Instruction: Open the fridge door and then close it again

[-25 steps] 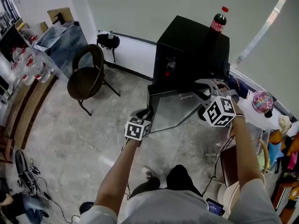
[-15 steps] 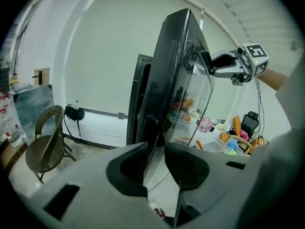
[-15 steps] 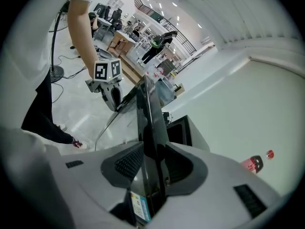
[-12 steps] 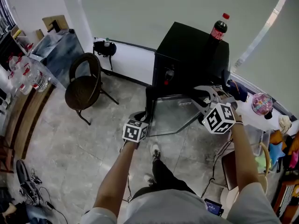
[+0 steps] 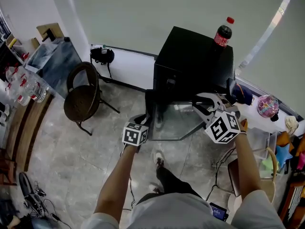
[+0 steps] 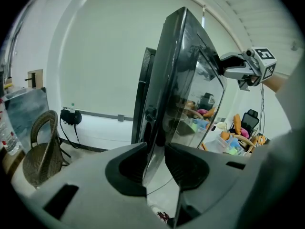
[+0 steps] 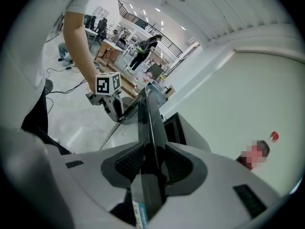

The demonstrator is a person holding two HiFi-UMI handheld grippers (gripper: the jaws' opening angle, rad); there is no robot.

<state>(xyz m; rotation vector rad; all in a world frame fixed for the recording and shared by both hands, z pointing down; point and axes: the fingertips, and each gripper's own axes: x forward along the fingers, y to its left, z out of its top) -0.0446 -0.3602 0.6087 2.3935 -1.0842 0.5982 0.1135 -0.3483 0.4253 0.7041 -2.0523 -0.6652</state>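
Grey pads of the left hand-held gripper (image 6: 156, 149) are clenched on the thin side edge of the fridge door (image 6: 183, 80), which passes straight between the jaws. The right hand-held gripper (image 7: 151, 159) is also grasping this door, on its upper edge, with the dark panel pressed between the ribbed pads. I think two holds are used because the glass door is wide and smooth: one grip guides the free edge and the other keeps the top steady, so that the door swings without twisting. In the head view the door stands open, swung out from the front of the black fridge (image 5: 190, 56) toward the person, with the left grip at about 8 o'clock of the pane and the right grip at about 2 o'clock. A cola bottle (image 5: 223, 32) stands on the fridge top at its 1 o'clock corner. A dark chair (image 5: 83, 92) waits on the floor (image 5: 71, 156) at 9 o'clock from the fridge, well apart from the door.
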